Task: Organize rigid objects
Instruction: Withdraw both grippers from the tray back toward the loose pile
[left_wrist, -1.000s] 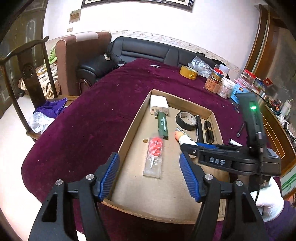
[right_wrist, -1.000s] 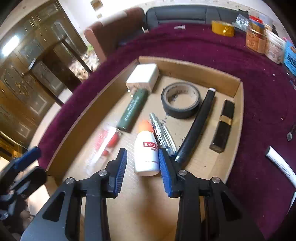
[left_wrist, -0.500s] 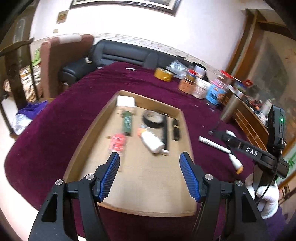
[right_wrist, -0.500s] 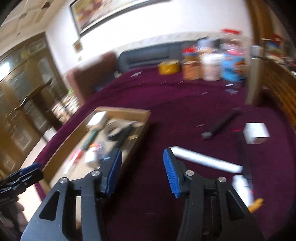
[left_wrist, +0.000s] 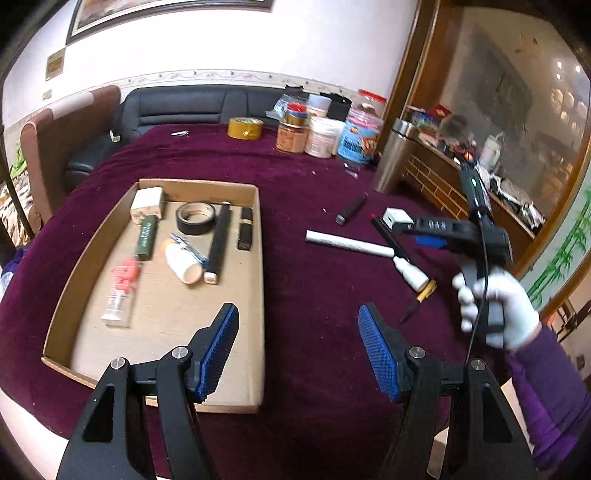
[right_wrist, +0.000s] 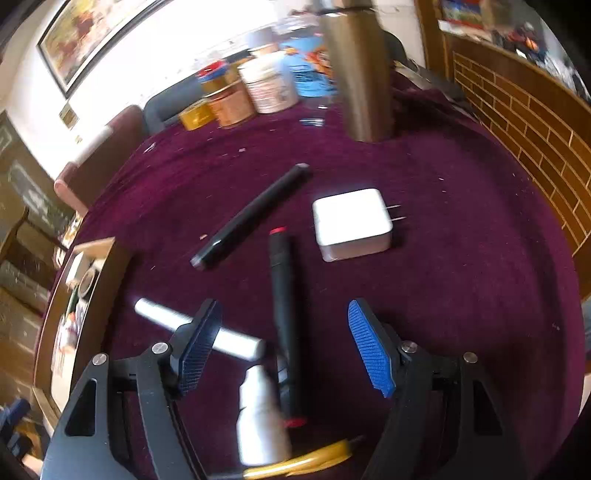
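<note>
Jaws just opening, empty | right gripper (right_wrist: 284, 347) over black pen (right_wrist: 282, 314), seemingly

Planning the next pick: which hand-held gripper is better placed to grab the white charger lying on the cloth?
Probably the right hand-held gripper: open, empty, over the loose items, white charger just ahead. The left hand-held gripper hangs over the cardboard tray's edge.

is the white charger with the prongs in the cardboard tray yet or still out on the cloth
Out. The white charger lies flat on the purple cloth, prongs sideways, beyond the open right claw and well apart from the cardboard tray.
</note>
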